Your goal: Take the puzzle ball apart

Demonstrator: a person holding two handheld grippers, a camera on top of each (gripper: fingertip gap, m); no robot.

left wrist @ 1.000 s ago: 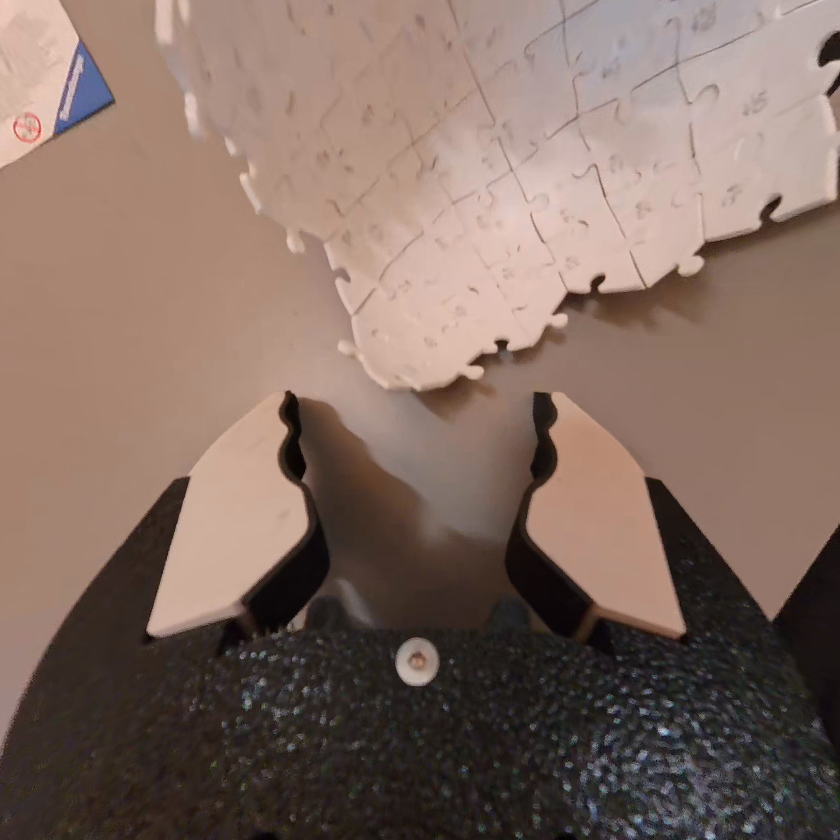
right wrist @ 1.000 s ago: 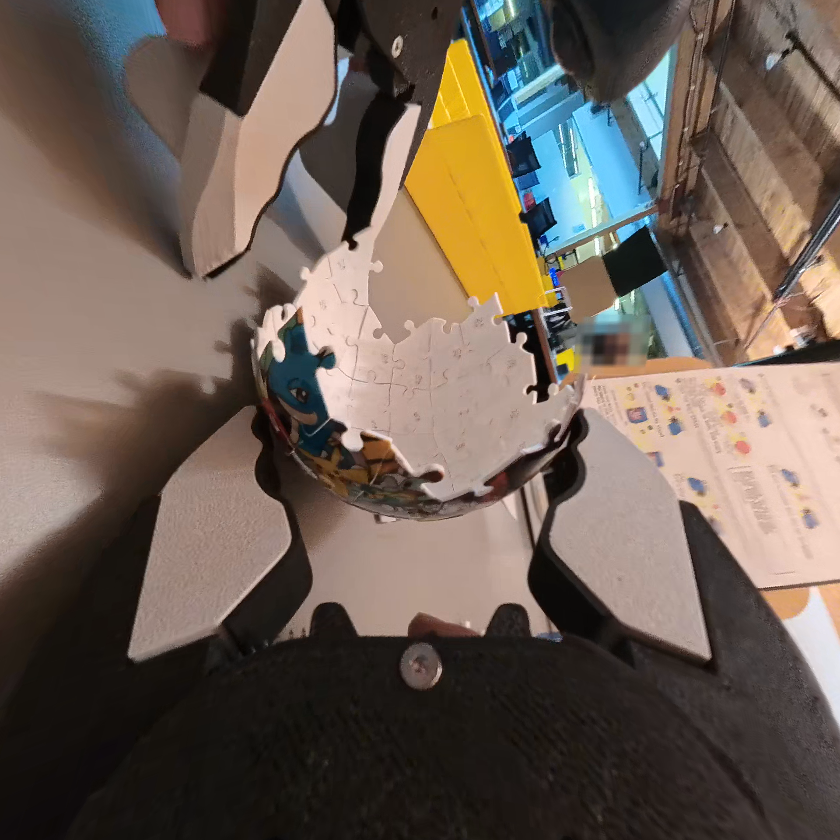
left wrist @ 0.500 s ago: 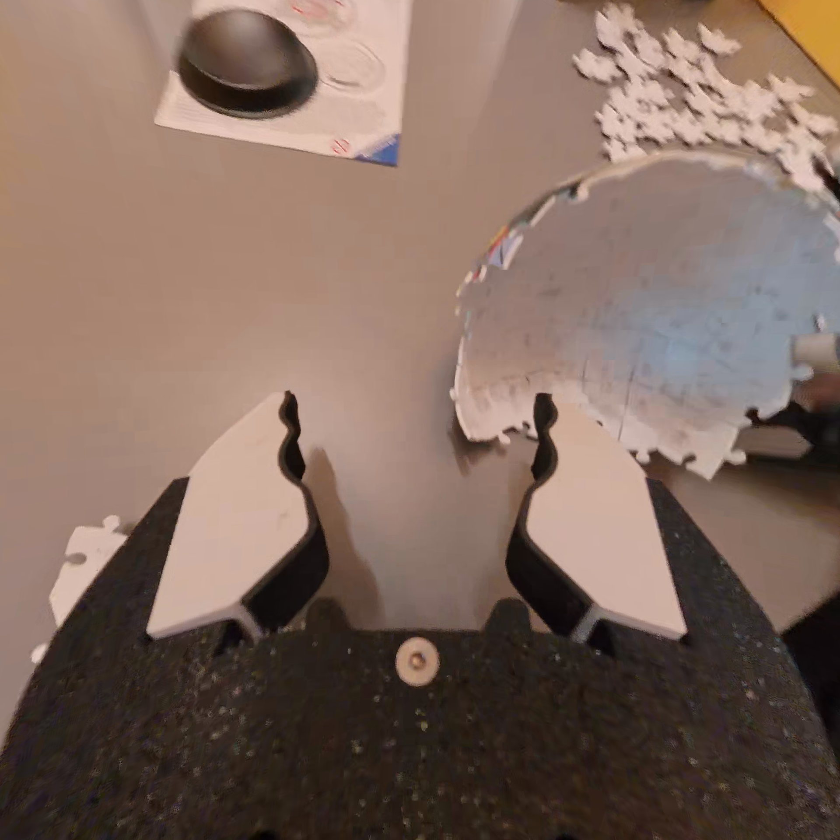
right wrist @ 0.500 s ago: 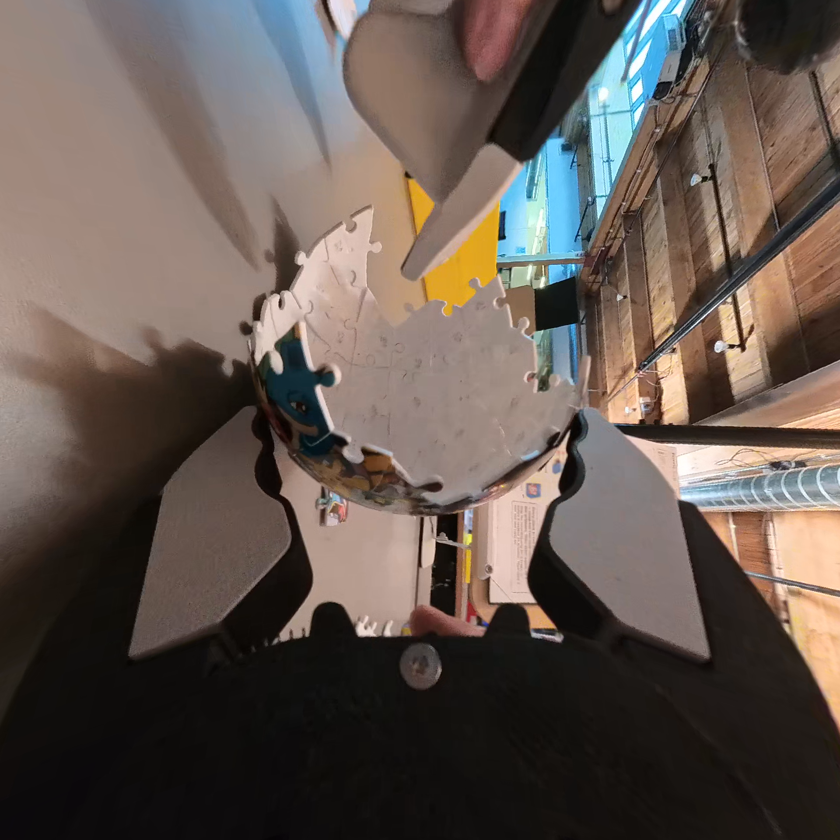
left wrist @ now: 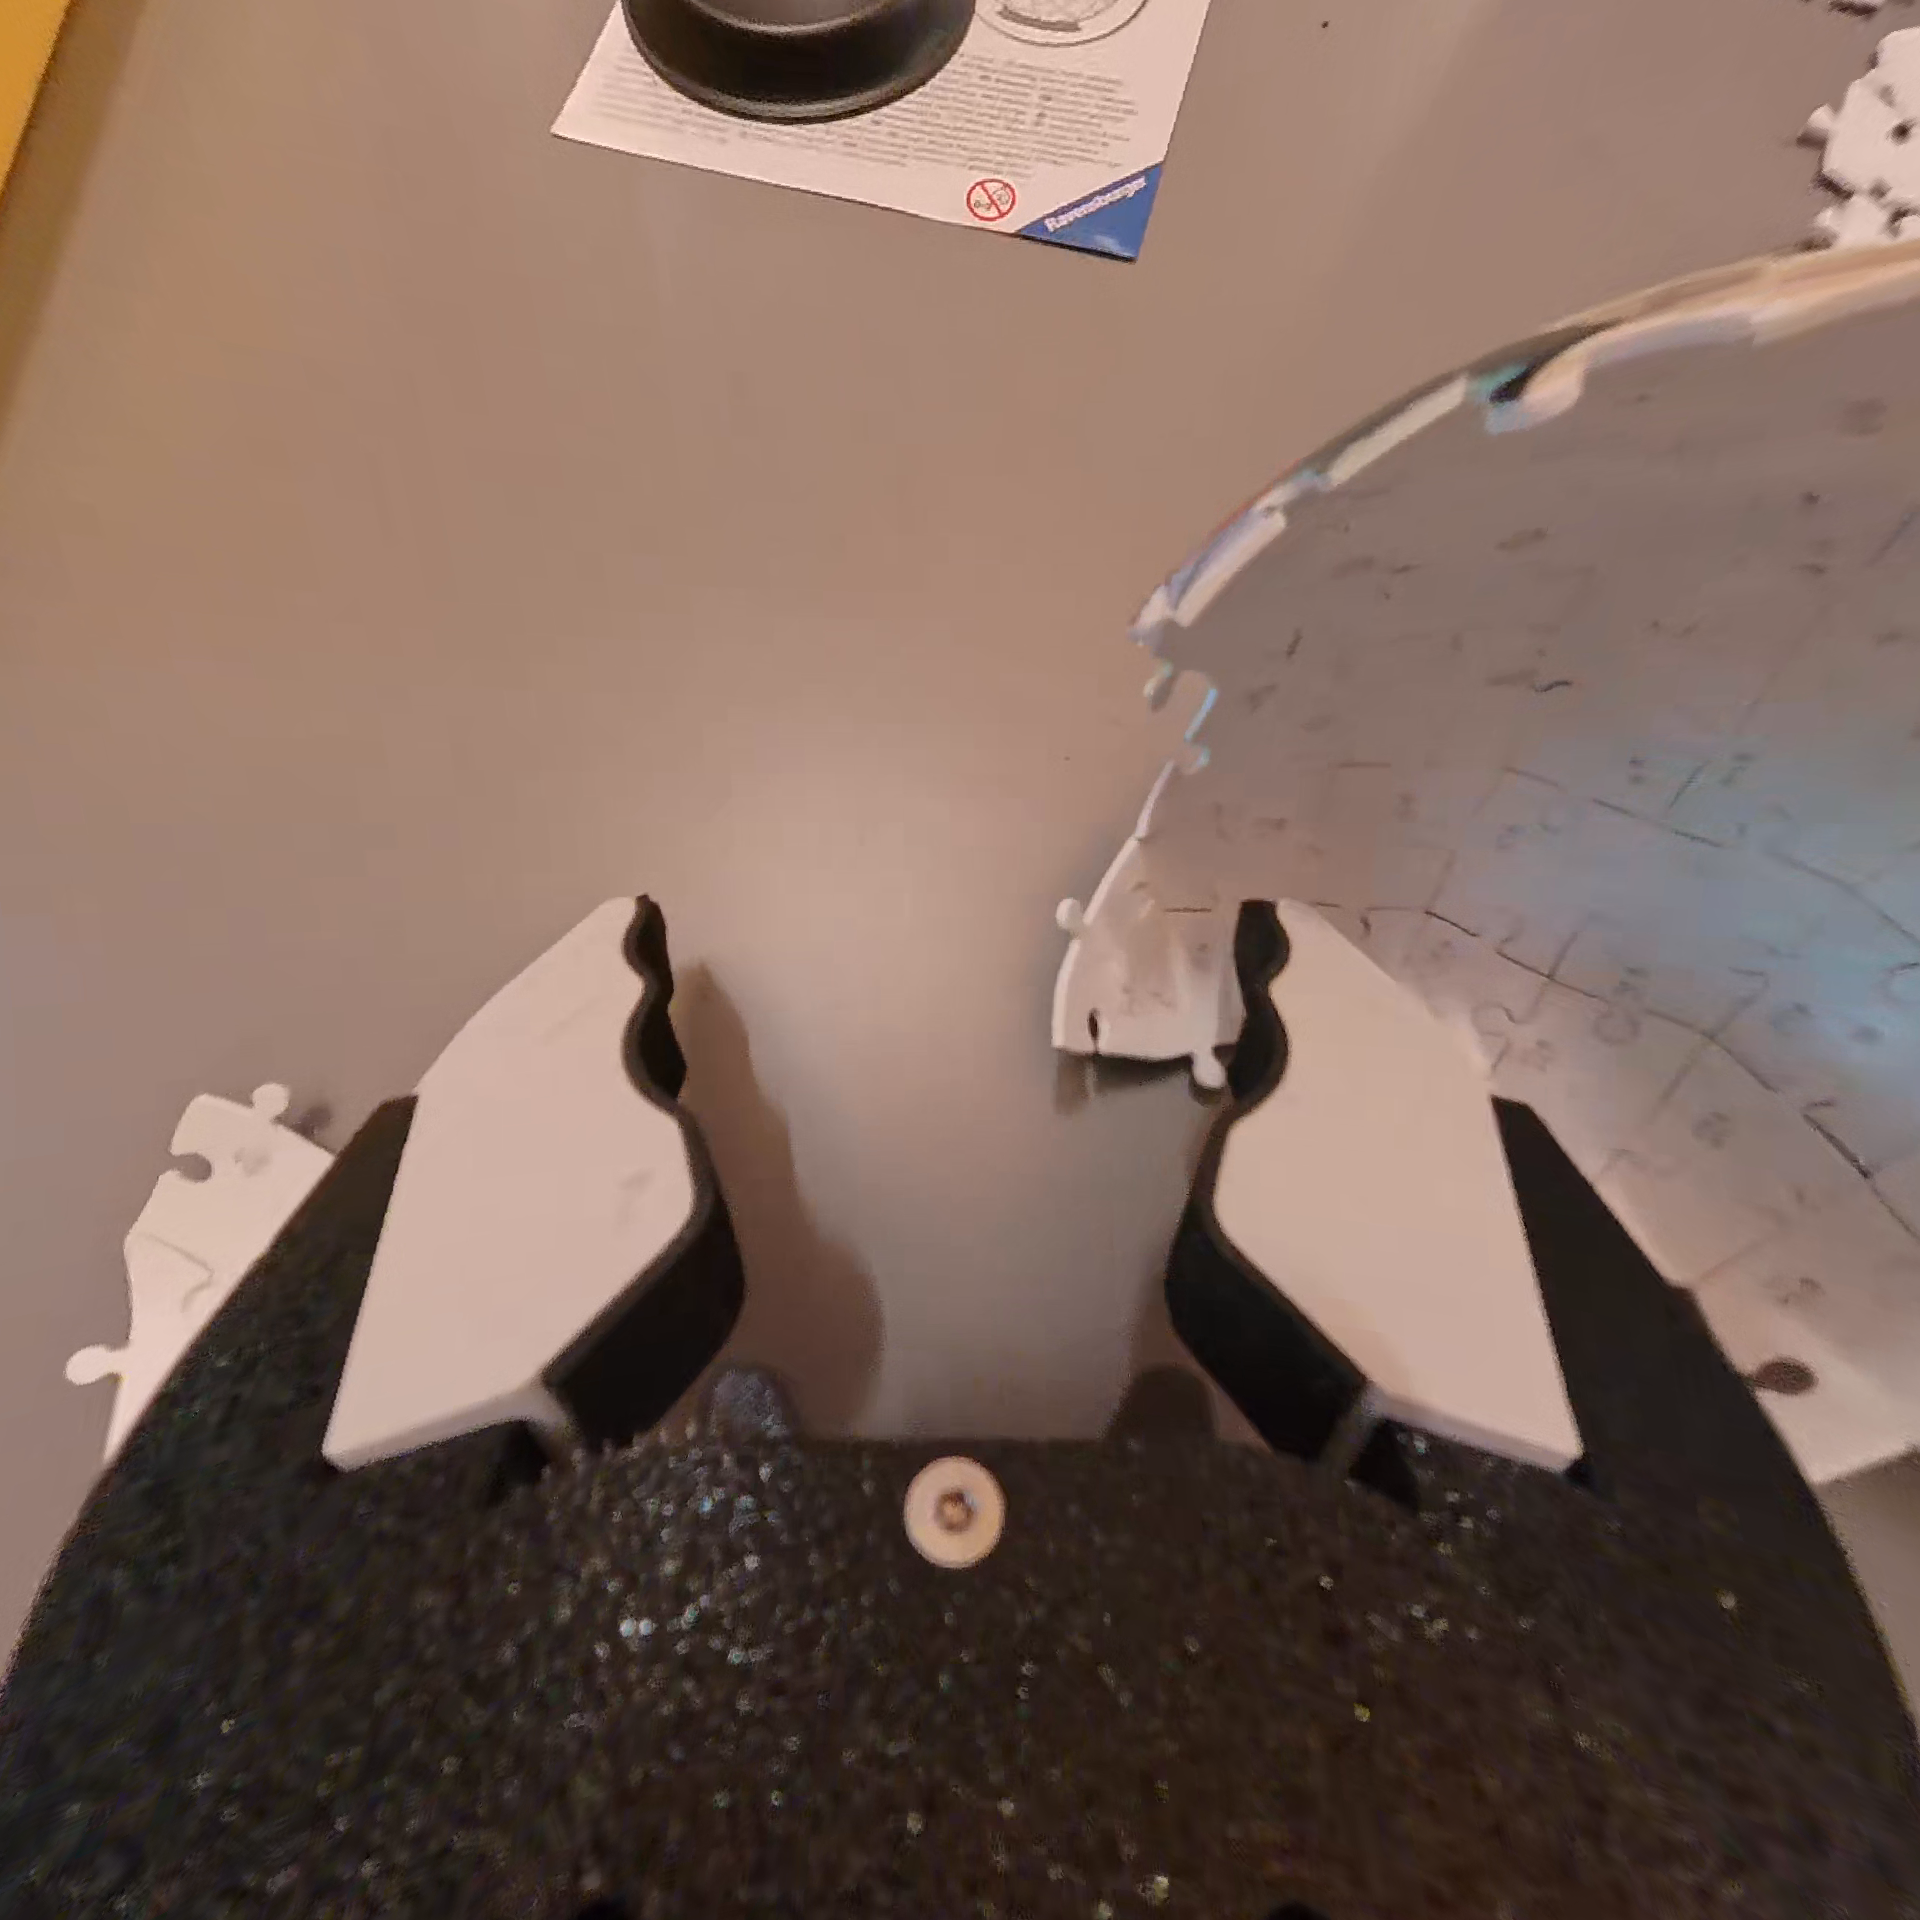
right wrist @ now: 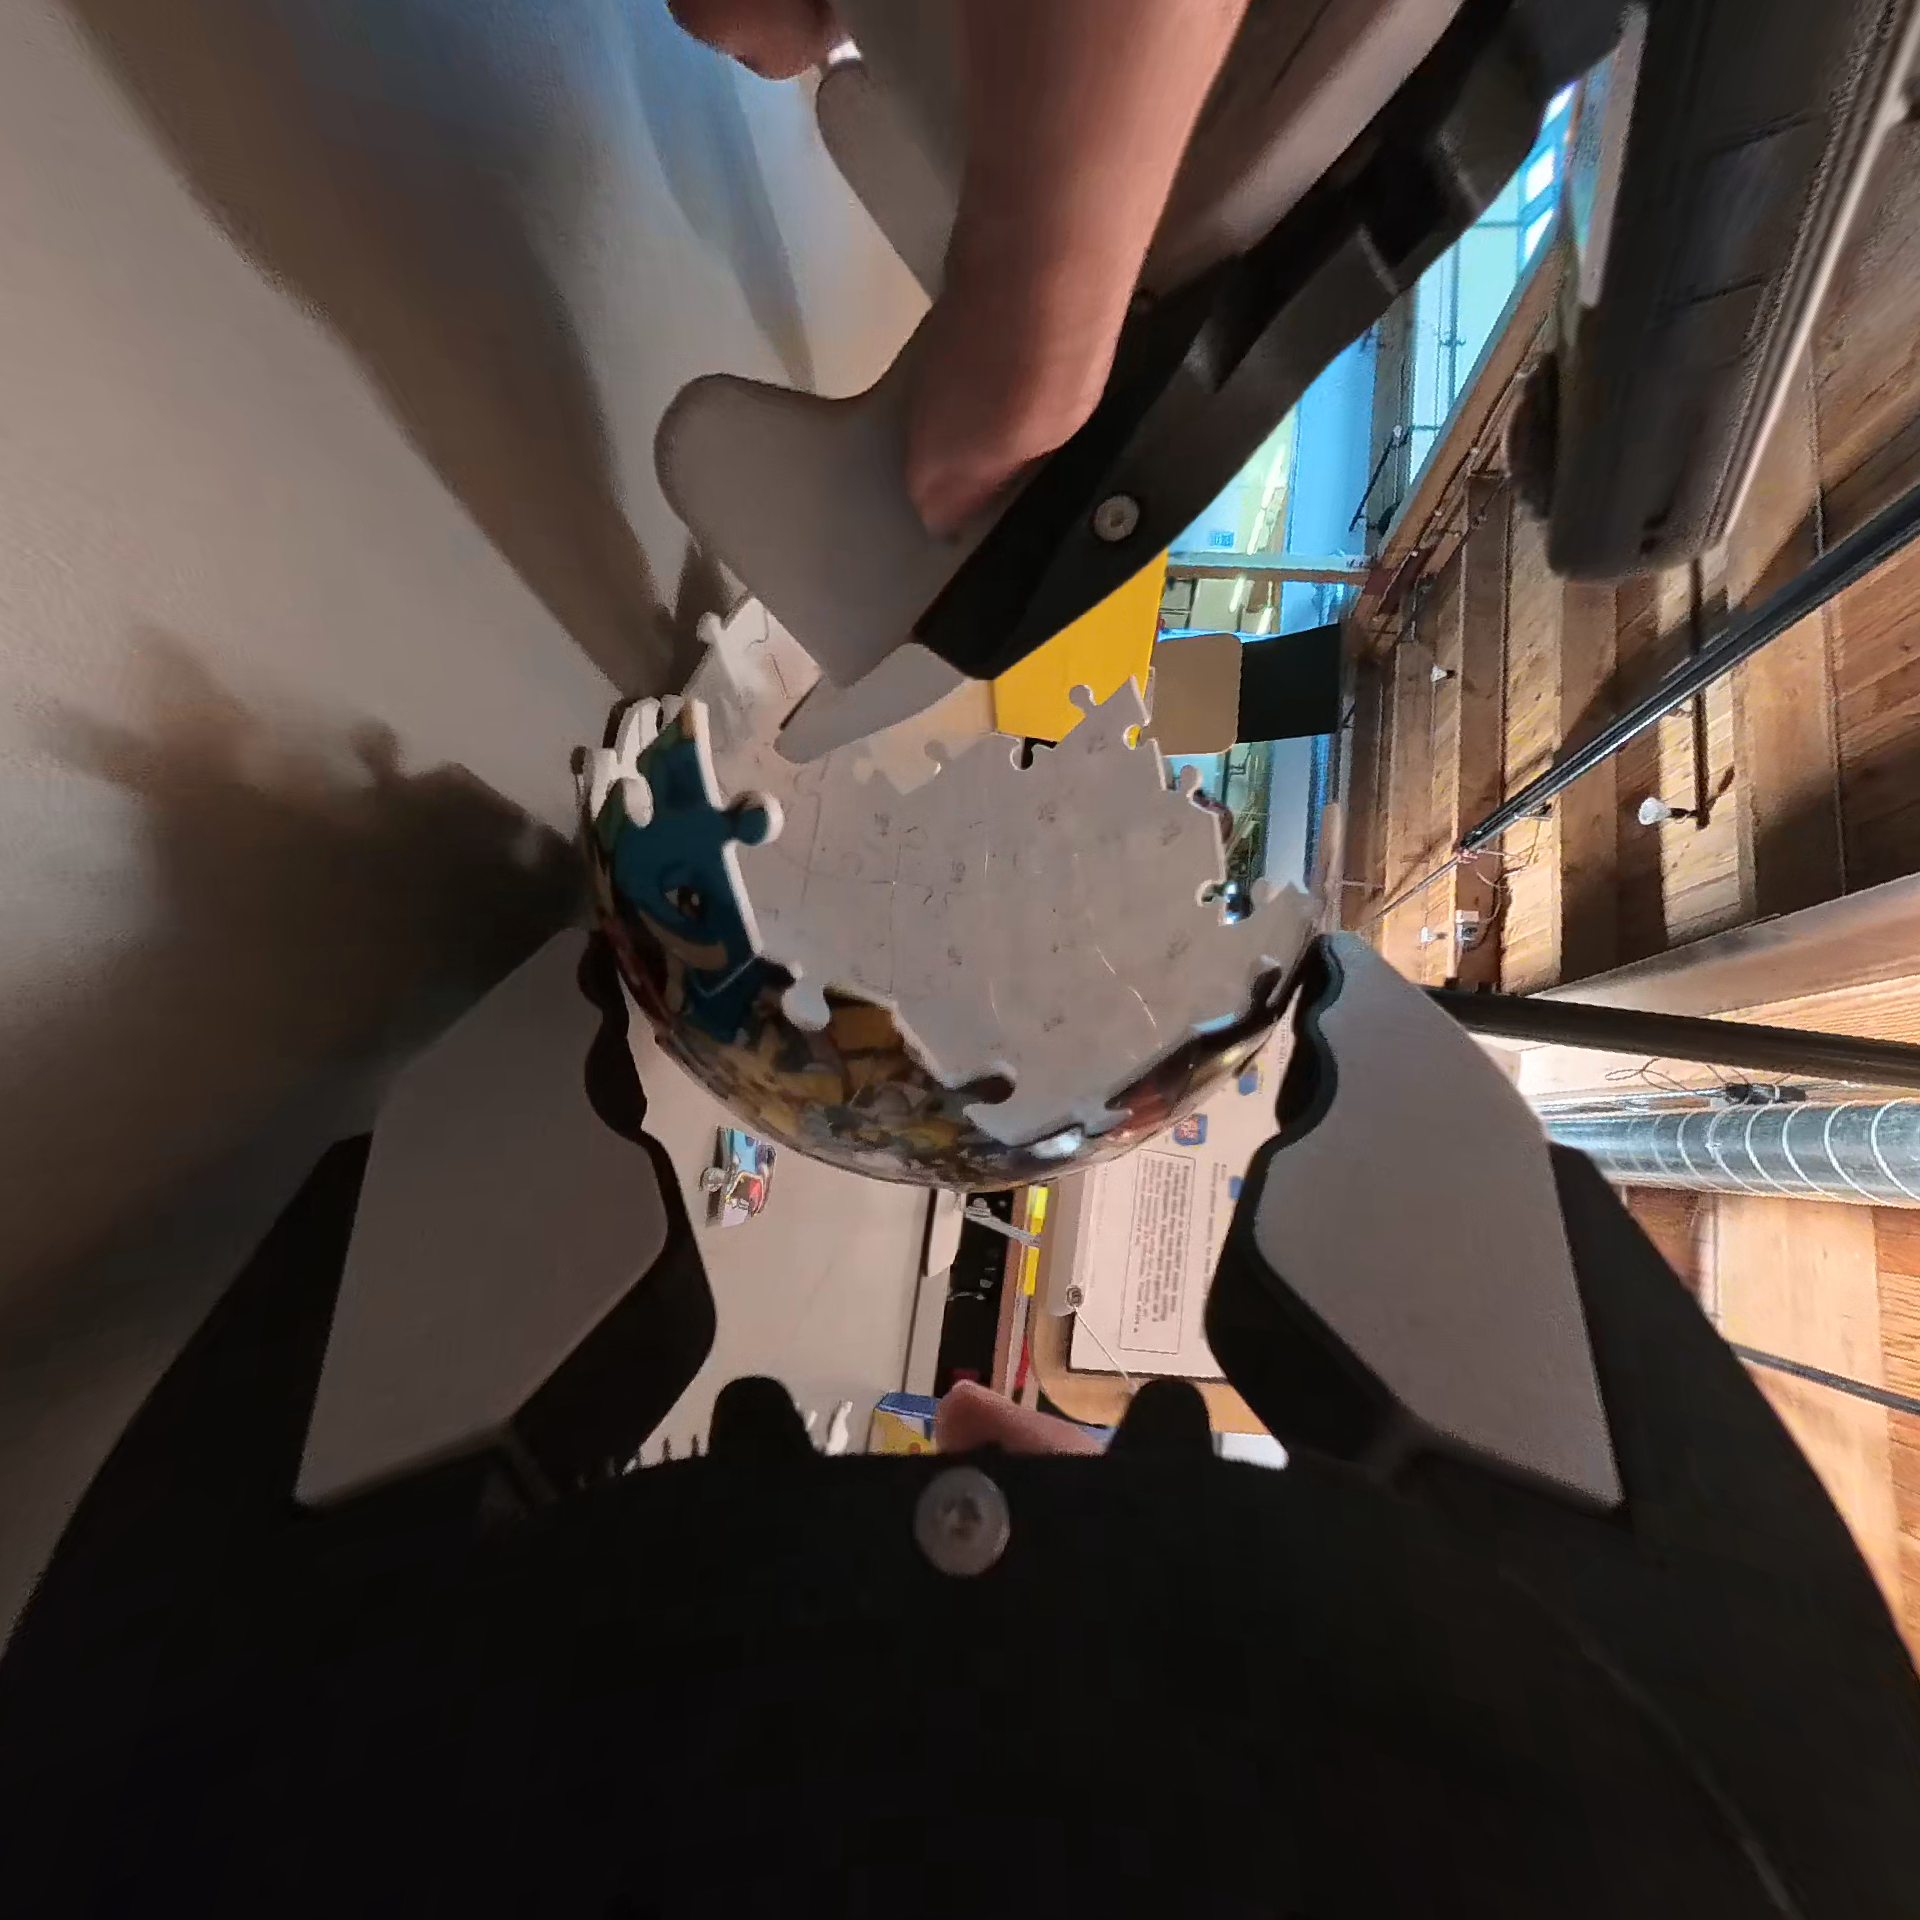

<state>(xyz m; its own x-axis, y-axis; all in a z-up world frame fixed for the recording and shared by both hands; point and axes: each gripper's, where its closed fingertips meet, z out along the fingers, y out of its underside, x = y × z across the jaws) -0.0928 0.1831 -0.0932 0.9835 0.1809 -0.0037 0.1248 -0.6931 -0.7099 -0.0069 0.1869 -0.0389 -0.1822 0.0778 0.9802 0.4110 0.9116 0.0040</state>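
Note:
The puzzle ball (right wrist: 987, 935) is a half-open shell, white inside with a coloured picture outside. My right gripper (right wrist: 956, 987) is shut on the puzzle ball, one finger on each side of the shell, and holds it beside the grey table. In the left wrist view the shell (left wrist: 1558, 779) fills the right side. My left gripper (left wrist: 951, 987) is open and empty. Its right finger (left wrist: 1351, 1143) is inside the shell, and the shell's jagged rim (left wrist: 1132, 987) lies between the jaws. In the right wrist view the left gripper's fingertip (right wrist: 852, 707) rests at the rim.
A black round stand (left wrist: 800, 52) sits on a printed sheet (left wrist: 1039, 135) at the far side of the grey table (left wrist: 520, 520). Loose white pieces lie at the far right (left wrist: 1870, 156), and joined loose pieces lie at the near left (left wrist: 197, 1174). A person's hand (right wrist: 1018, 312) holds the left gripper.
My left gripper has moved in towards the shell; its right finger is now inside the rim. The right gripper keeps its hold and has tilted the shell a little.

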